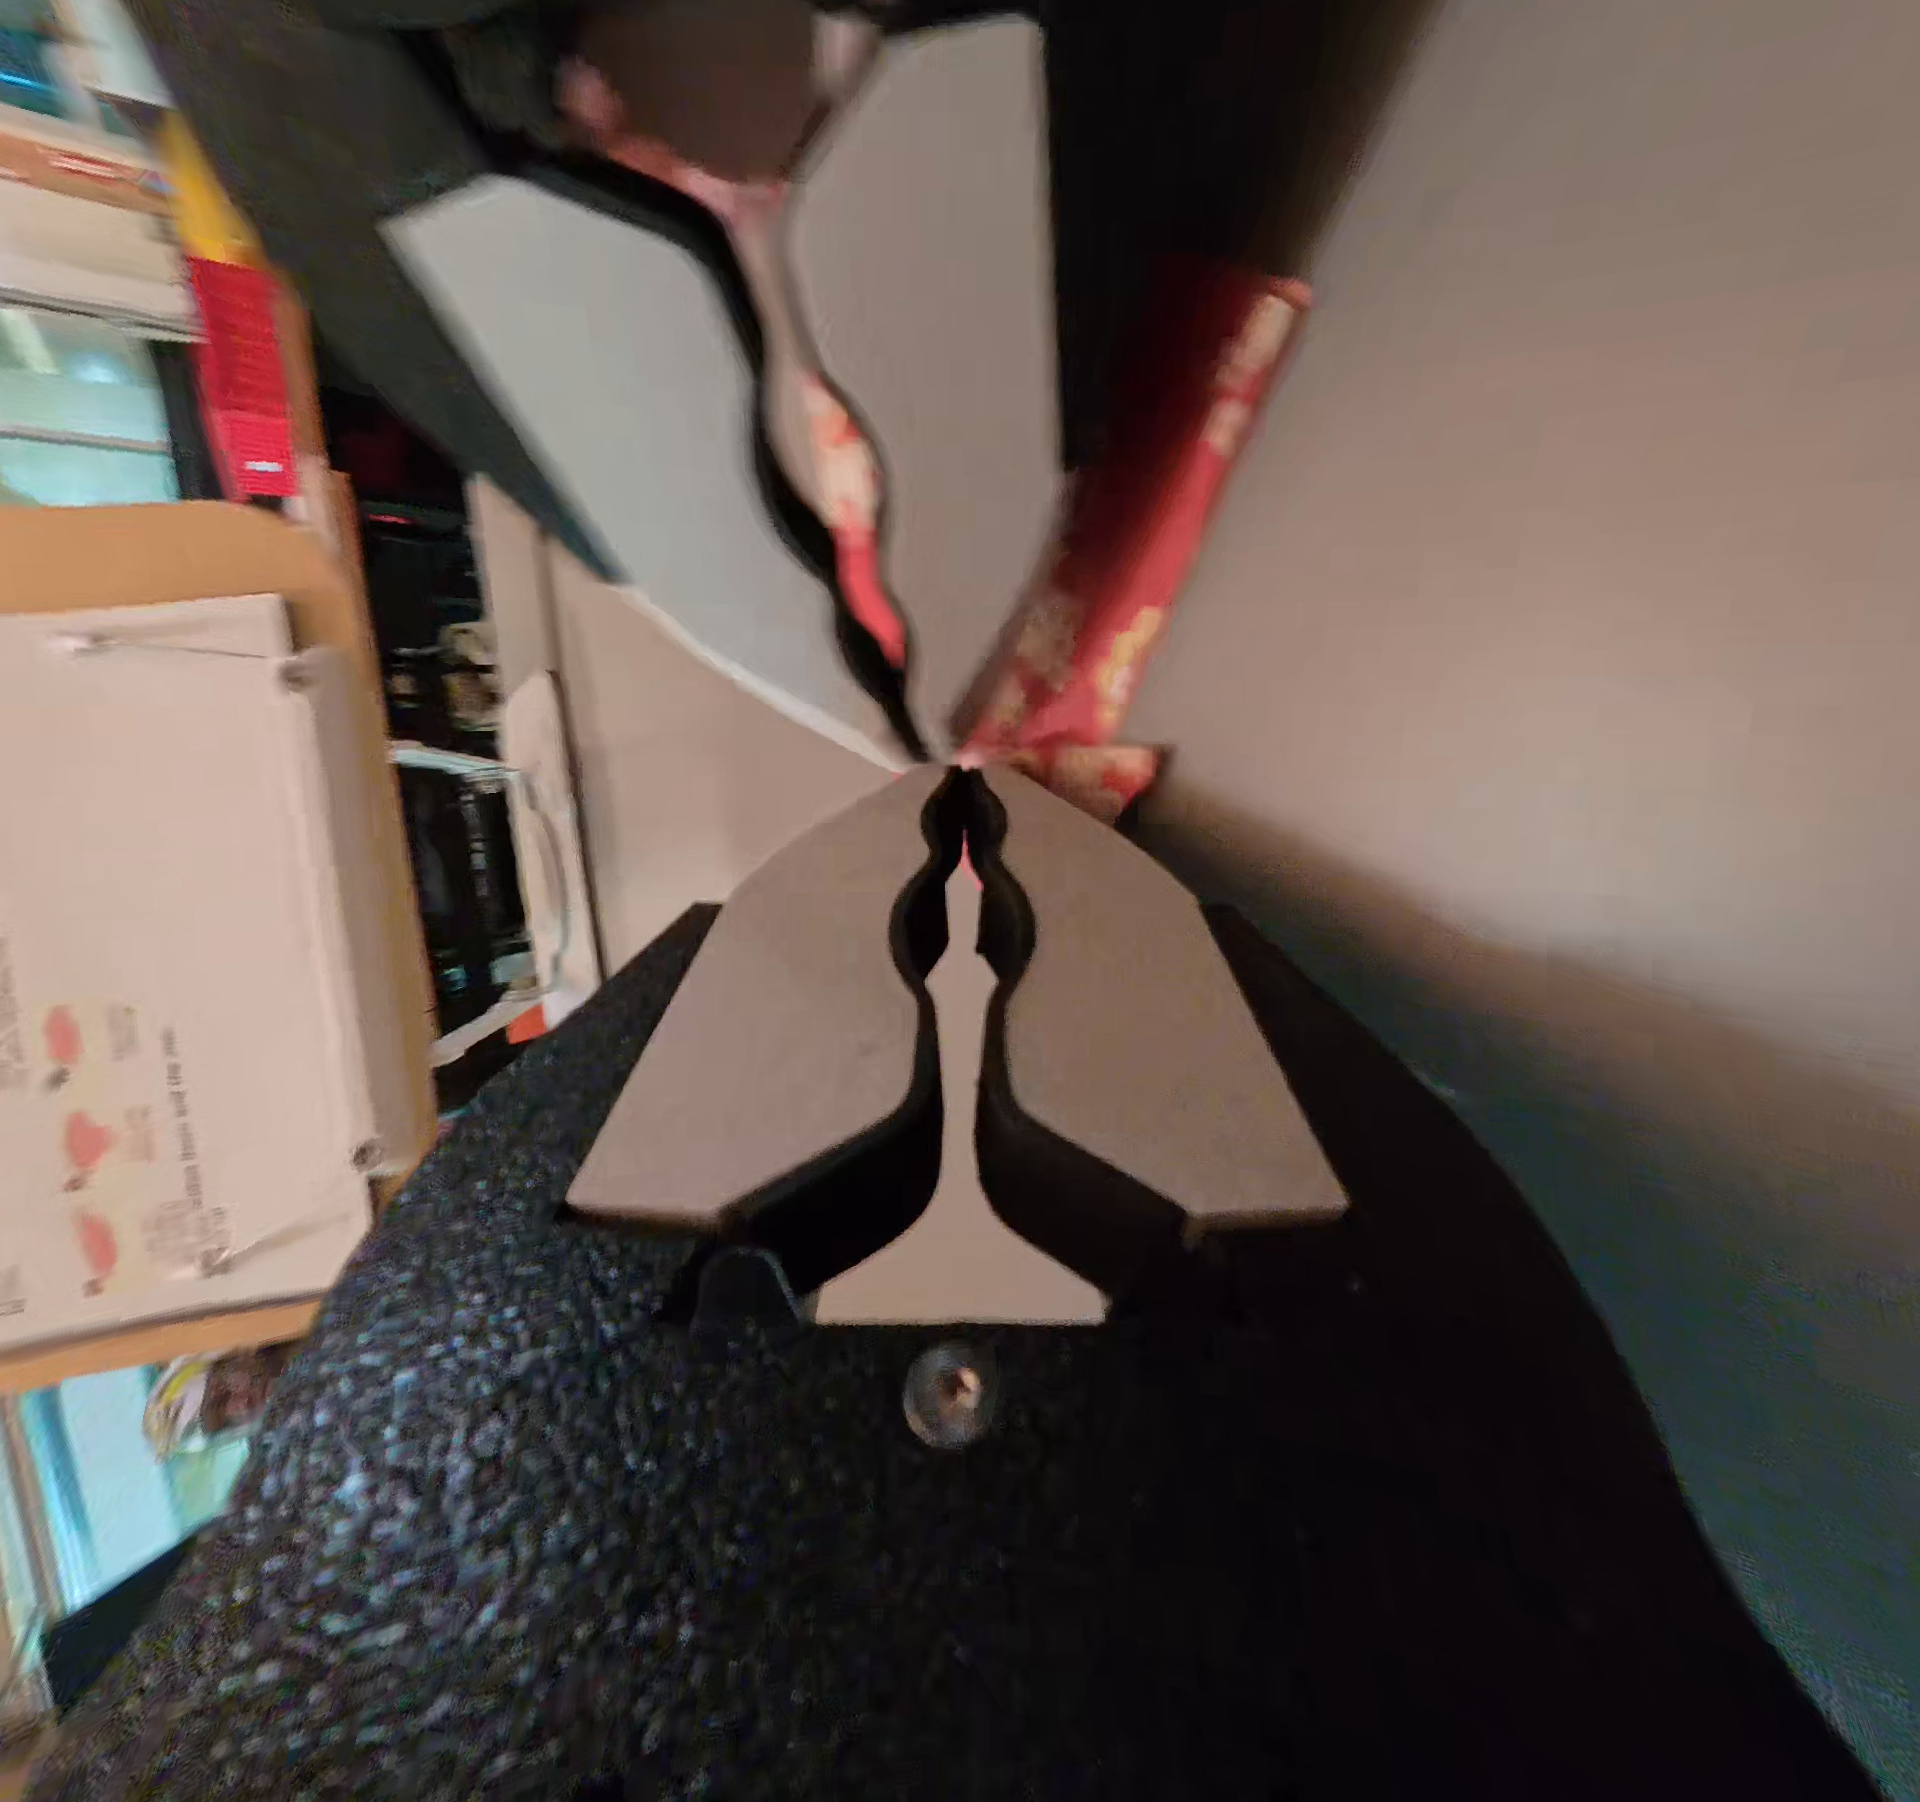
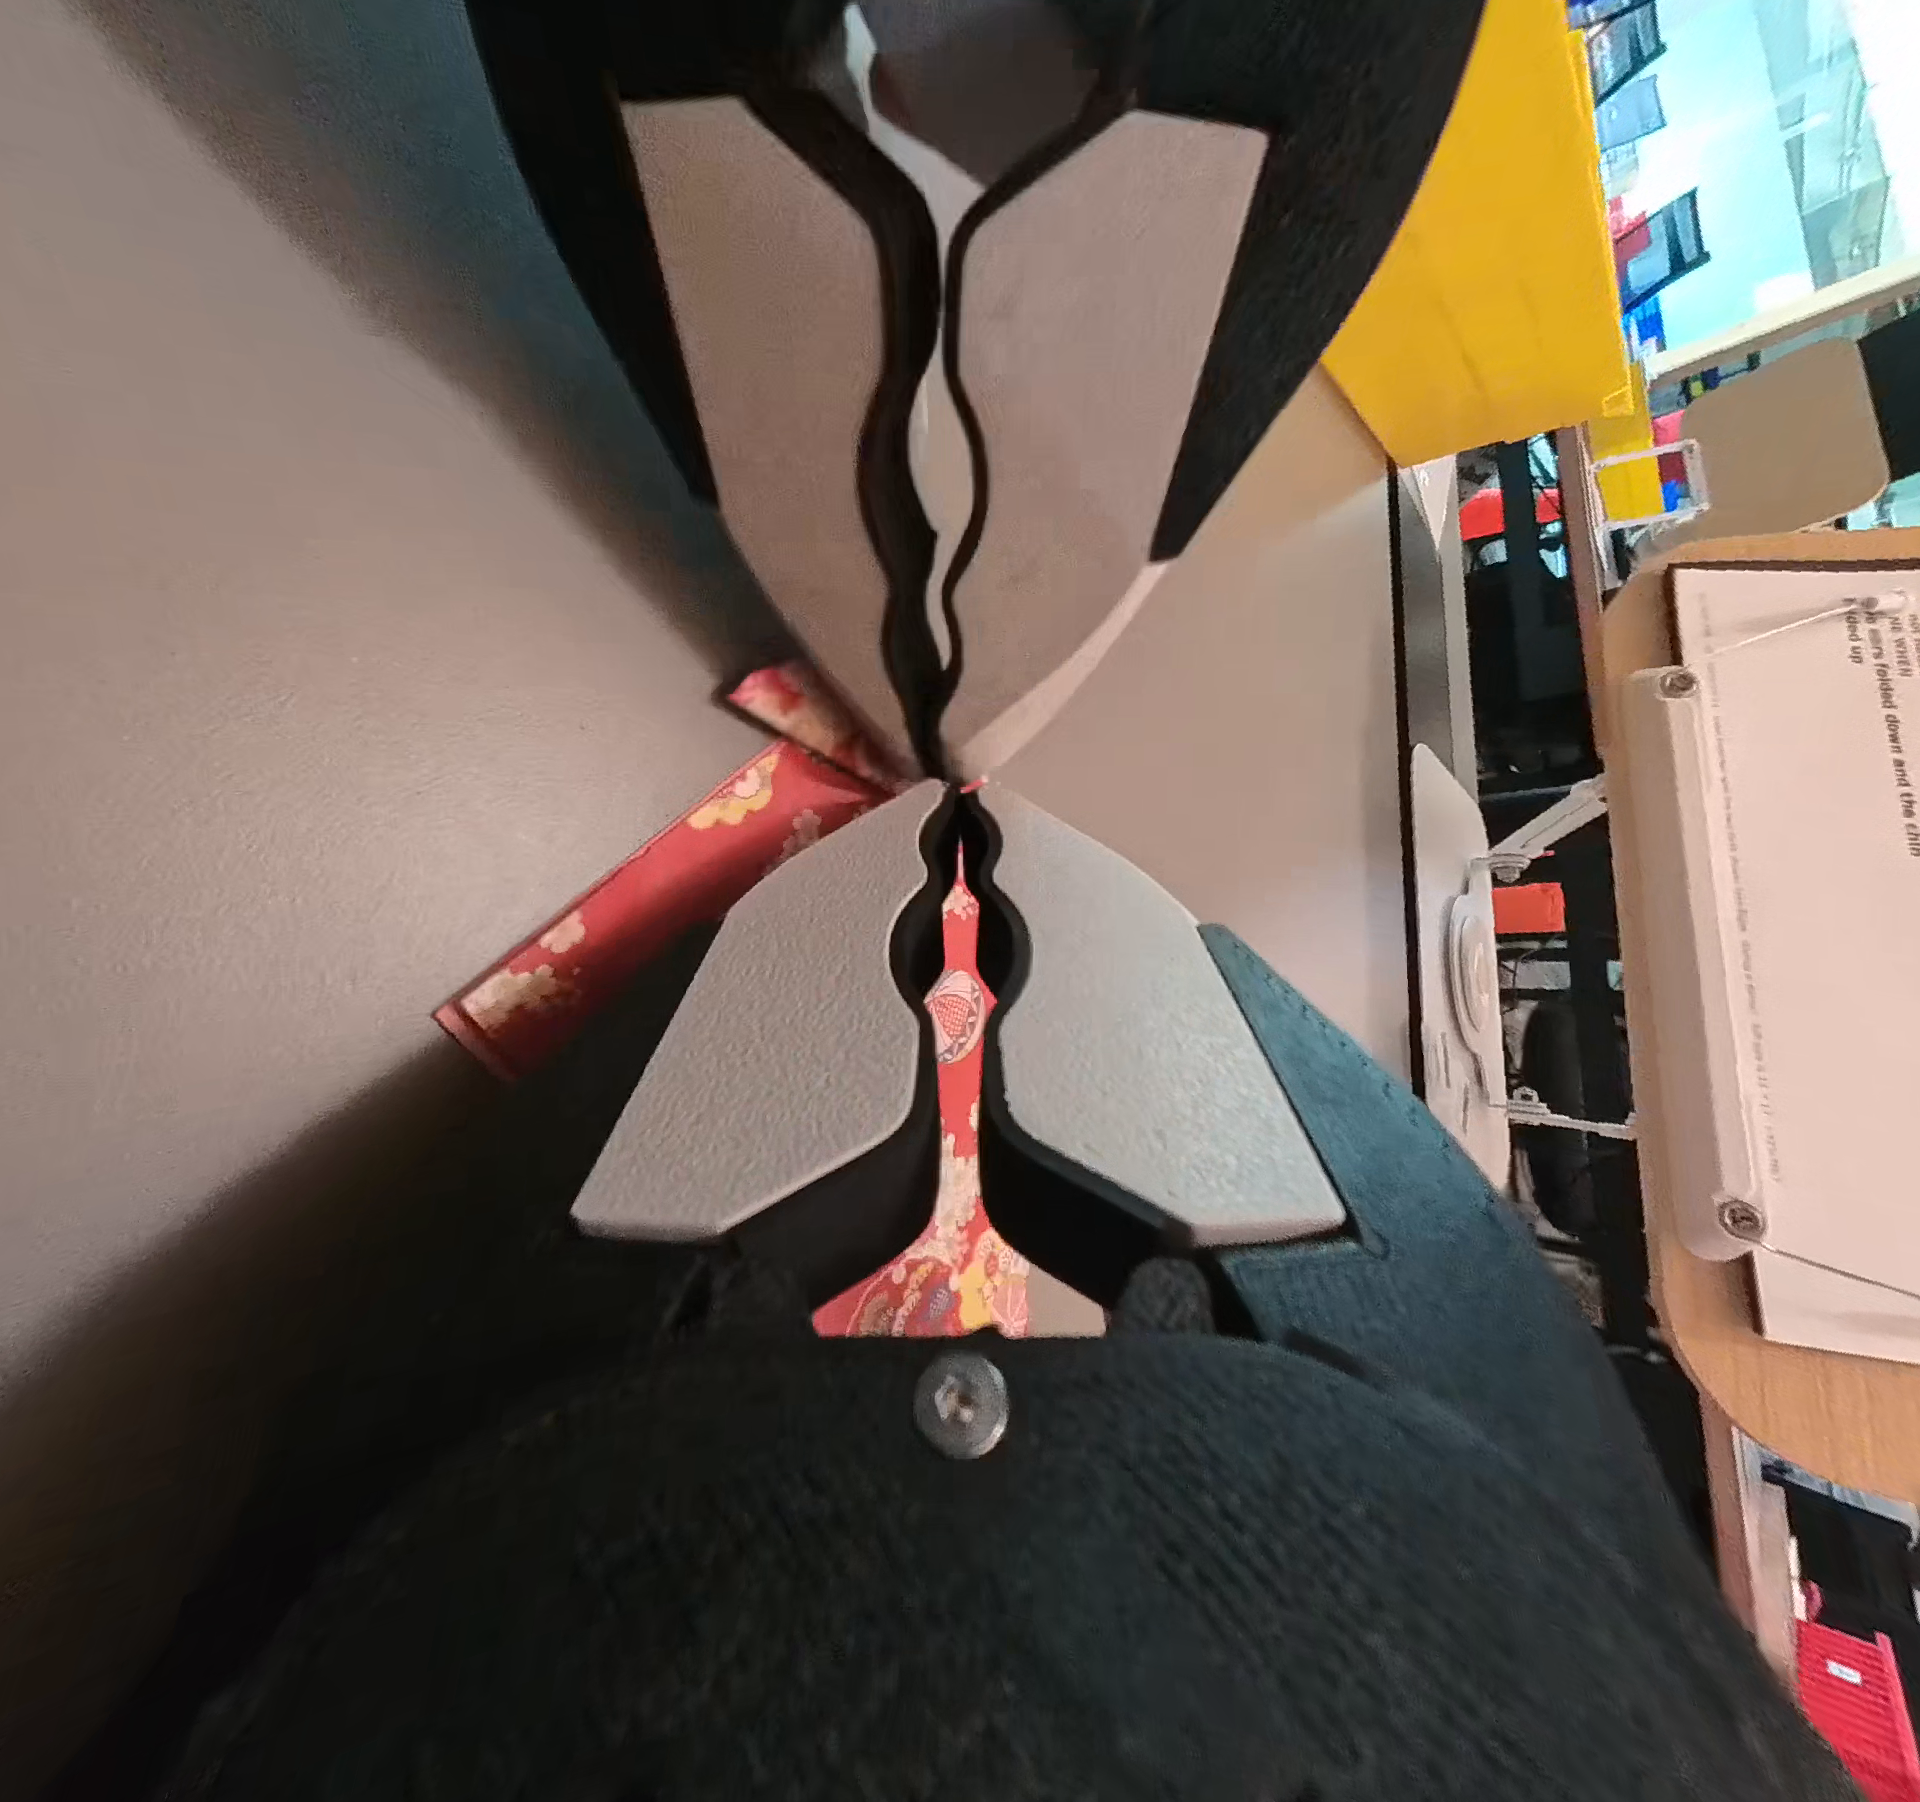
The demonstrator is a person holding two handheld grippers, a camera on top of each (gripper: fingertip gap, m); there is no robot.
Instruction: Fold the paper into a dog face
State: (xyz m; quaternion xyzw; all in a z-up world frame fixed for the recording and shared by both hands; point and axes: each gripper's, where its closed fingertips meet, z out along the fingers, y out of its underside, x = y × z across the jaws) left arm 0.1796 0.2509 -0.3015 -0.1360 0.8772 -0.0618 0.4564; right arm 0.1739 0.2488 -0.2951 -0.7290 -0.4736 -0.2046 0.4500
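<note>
Grippers meet tip to tip over the table [image 2: 260, 609]. Left gripper [image 1: 961, 784] and right gripper [image 2: 954, 796] both pinch the red paper [image 2: 665, 879], jaws closed.

Lab or workshop: yellow storage bins [image 2: 1496, 225], cardboard boxes [image 1: 197, 921].

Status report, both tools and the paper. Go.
Left tool and right tool shut, tip to tip, pinching the same point of the red patterned paper. Paper partly folded on the grey table. Nothing in the way.
</note>
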